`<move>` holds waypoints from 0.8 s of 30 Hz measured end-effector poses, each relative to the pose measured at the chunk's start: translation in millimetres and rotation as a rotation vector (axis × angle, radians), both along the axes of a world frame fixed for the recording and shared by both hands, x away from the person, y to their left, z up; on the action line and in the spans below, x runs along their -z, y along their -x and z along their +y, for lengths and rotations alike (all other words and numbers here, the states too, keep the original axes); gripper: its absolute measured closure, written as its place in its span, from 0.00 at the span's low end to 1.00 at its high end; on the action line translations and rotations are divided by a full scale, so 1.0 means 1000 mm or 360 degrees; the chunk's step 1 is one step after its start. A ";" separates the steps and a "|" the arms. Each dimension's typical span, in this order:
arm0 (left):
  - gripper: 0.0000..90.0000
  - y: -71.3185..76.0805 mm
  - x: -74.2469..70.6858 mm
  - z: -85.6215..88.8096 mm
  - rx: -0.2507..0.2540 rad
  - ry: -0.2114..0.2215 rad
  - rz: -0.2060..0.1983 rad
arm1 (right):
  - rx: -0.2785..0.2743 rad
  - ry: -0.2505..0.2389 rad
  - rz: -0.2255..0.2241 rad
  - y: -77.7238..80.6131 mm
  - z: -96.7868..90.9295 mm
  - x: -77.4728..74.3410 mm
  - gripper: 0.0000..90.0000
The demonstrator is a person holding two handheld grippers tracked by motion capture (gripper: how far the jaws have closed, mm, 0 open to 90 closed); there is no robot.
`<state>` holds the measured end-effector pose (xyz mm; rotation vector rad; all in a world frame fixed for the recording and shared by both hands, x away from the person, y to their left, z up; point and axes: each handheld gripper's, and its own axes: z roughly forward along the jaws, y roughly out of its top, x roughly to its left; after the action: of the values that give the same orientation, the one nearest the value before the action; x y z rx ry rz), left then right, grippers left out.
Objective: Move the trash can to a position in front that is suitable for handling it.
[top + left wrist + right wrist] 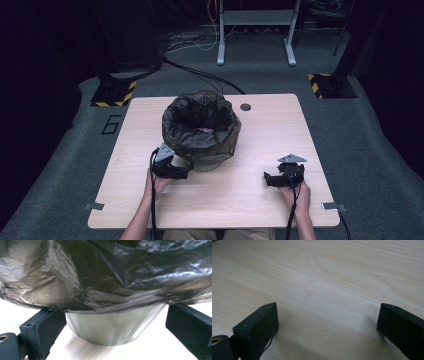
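Black liner [105, 275] overhangs the bin [112, 327] mid-table, our spread left gripper [112, 332] straddling its base, right gripper [327, 330] spread idle; closing low could tip it.

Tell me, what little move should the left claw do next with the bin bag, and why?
Probably ease forward and close on the bag's hanging edge. The left claw is open right in front of the bin, and the black bag droops over the rim just above its jaws. The right claw is open over bare table, well away.
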<state>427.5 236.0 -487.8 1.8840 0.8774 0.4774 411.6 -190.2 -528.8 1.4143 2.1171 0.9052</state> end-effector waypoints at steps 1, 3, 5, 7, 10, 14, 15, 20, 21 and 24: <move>0.04 -0.001 0.000 -0.002 0.0003 -0.0004 0.0001 | -0.0001 0.0000 -0.0001 0.000 0.000 0.000 0.04; 0.04 -0.004 -0.001 -0.005 0.0010 -0.0006 0.0005 | -0.0002 -0.0002 -0.0001 0.000 0.000 0.000 0.04; 0.04 -0.006 -0.001 -0.009 0.0012 -0.0017 -0.0011 | -0.0002 -0.0002 -0.0002 0.000 0.000 0.000 0.04; 0.04 -0.009 -0.001 -0.013 0.0011 -0.0015 -0.0004 | -0.0004 0.0001 -0.0004 0.000 0.000 0.000 0.04; 0.04 -0.013 -0.002 -0.017 0.0019 -0.0011 0.0000 | -0.0004 0.0000 -0.0004 0.000 0.000 0.000 0.04; 0.04 -0.019 -0.003 -0.024 0.0030 -0.0007 0.0011 | -0.0004 0.0000 -0.0005 0.000 0.000 0.000 0.04; 0.04 -0.020 -0.003 -0.026 0.0037 -0.0020 -0.0001 | -0.0005 0.0001 -0.0006 0.000 0.000 0.000 0.04; 0.04 -0.028 -0.004 -0.033 0.0049 -0.0026 0.0011 | -0.0004 -0.0001 -0.0005 0.000 0.000 0.000 0.04; 0.04 -0.030 -0.005 -0.035 0.0050 -0.0027 0.0012 | -0.0005 0.0001 -0.0006 0.000 0.000 0.000 0.04; 0.04 -0.034 -0.005 -0.040 0.0052 -0.0034 0.0005 | -0.0005 -0.0001 -0.0005 0.000 0.000 0.000 0.04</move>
<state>461.3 196.3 -482.7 1.9164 0.8450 0.4656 411.4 -190.2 -528.7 1.4091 2.1175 0.9088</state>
